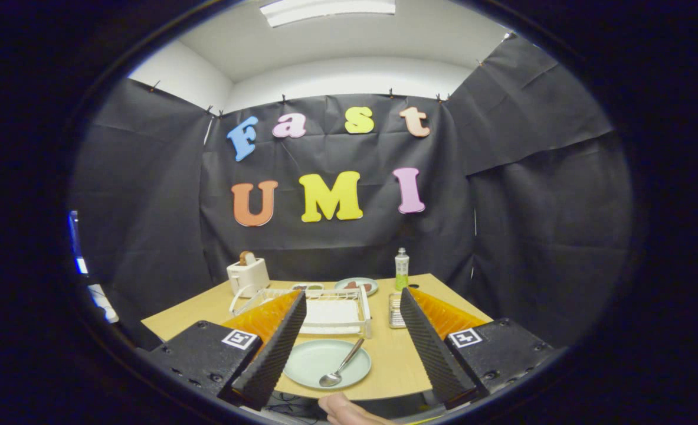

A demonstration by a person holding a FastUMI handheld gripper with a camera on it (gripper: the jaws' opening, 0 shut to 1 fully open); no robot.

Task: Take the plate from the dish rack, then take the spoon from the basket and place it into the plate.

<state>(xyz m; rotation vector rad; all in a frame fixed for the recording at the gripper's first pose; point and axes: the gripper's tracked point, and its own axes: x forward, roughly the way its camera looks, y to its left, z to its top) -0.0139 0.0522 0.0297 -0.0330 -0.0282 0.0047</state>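
A pale green plate [316, 363] lies flat on the wooden table [393, 360], close to its near edge, between my two fingers and below them. A metal spoon [341, 364] rests in the plate, bowl toward me, handle pointing away toward the white dish rack [332, 311]. That rack stands just beyond the plate. A small metal basket [396, 310] sits to the right of the rack. My gripper [349, 339] is held above the near edge of the table, its ridged black fingers [275, 354] wide apart and holding nothing.
Past the rack are a white toaster [248, 275] with bread in it, a second plate [356, 285] with food, and a green bottle [402, 269]. A person's hand [349, 410] shows at the near table edge, below the plate.
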